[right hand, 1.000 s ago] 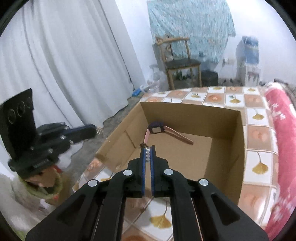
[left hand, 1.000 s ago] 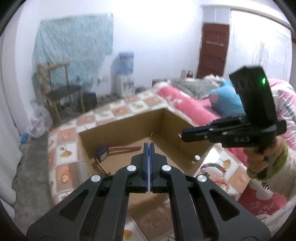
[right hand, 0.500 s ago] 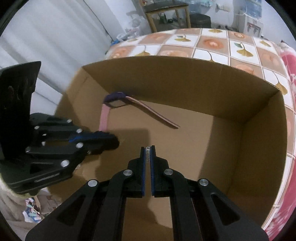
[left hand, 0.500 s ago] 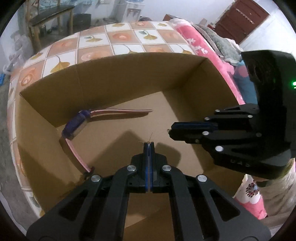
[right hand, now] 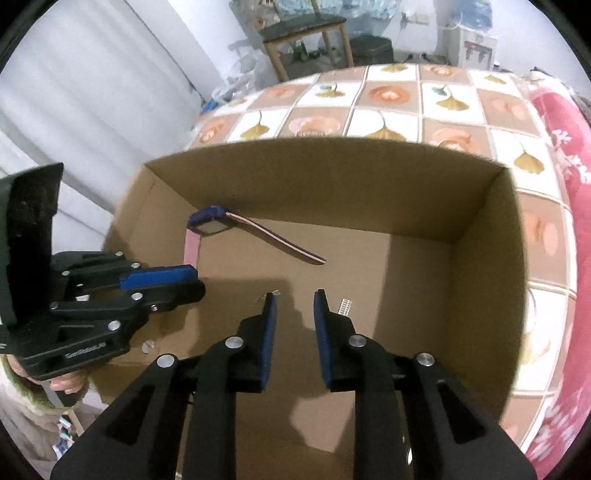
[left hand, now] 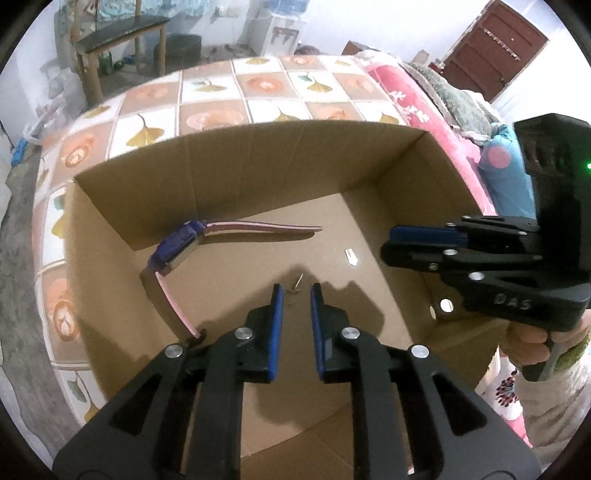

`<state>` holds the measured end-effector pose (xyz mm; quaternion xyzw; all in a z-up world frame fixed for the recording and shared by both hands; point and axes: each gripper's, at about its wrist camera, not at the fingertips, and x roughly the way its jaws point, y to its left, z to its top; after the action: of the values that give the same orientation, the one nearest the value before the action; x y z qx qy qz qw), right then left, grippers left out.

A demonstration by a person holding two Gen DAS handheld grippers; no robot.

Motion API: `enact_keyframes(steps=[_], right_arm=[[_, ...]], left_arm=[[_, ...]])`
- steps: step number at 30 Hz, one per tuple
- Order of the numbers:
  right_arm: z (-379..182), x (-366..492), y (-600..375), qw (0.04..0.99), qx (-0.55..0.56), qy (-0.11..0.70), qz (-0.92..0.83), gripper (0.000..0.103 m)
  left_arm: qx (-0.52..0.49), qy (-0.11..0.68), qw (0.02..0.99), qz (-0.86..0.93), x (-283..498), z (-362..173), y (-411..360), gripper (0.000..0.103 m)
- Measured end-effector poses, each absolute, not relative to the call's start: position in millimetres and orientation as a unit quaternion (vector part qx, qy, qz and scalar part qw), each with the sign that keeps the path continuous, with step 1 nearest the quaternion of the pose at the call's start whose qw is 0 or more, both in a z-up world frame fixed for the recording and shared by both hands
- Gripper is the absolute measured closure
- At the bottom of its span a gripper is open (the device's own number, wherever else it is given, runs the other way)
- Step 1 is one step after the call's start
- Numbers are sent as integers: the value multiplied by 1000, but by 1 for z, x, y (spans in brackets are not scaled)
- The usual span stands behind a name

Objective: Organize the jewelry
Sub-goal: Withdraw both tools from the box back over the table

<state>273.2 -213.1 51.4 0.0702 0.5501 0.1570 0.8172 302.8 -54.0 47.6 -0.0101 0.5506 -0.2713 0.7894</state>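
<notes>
Both tongs hang open inside the box [left hand: 258, 166]: left tongs [left hand: 295, 295] above an earring [left hand: 296, 285], right tongs [right hand: 295, 302] beside a small silver piece [right hand: 344, 306], watch [left hand: 177, 248] behind.

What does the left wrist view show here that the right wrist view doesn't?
Only the left wrist view shows the dark red door and the blue pillow beside the box. Only the right wrist view shows the white curtain. Both show the cardboard box, the watch with its pink strap on the box floor, the small gold earring, the small silver piece and the wooden chair. The left gripper and the right gripper are both open over the box.
</notes>
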Motion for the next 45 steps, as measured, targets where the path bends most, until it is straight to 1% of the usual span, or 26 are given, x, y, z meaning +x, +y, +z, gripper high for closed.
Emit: enact_keyframes(steps=[1,2,3,5,6,8,9,11,13,17,18,19,20,23,25,27,29,33,41,45], right_arm=[[60,264,-216,827,74,536,153,78],[65,258,-218,834,77,526,148,75],[72,249,-220,843,81,512,142,73],[82,233,-224,854,94,493,139,66],[88,222,-227,861,106,479,135,64],[97,206,-229,870,120,460,129,58],[101,198,-229,875,125,450,127,57],[111,177,-228,888,133,423,118,49],[119,160,-225,896,141,404,120,43],[135,135,-217,910,137,374,118,31],[138,132,-215,913,133,368,115,29],[143,125,-211,918,126,358,112,25],[147,120,-208,922,119,350,111,20],[155,104,-200,934,95,331,101,10],[158,96,-194,941,72,321,81,7],[159,89,-190,945,51,316,69,7],[158,85,-188,948,37,312,56,7],[156,77,-185,952,6,305,22,7],[158,69,-179,956,-51,287,-24,7],[161,62,-179,959,-50,277,-25,7]], left_arm=[[-12,544,793,-272,299,51,-52,87],[-14,539,796,-274,296,55,-50,84],[-20,530,802,-275,290,61,-46,82],[-28,513,812,-277,279,71,-38,76],[-32,503,818,-278,272,77,-34,74],[-27,475,836,-274,252,90,-24,64],[-24,462,845,-269,241,96,-19,61],[-25,446,854,-265,226,104,-11,50],[-32,435,861,-261,207,111,-2,45],[-45,413,877,-242,172,118,14,30],[-46,408,880,-239,166,119,16,28],[-49,400,885,-233,156,120,19,23],[-50,392,890,-227,148,121,22,20],[-56,376,900,-213,128,121,28,16],[-59,374,903,-202,120,119,29,14],[-60,371,906,-195,114,118,30,14],[-62,364,910,-190,107,117,32,11],[-59,347,919,-178,99,117,32,8],[-20,331,934,-131,93,114,27,8],[-11,325,940,-105,93,112,27,8]])
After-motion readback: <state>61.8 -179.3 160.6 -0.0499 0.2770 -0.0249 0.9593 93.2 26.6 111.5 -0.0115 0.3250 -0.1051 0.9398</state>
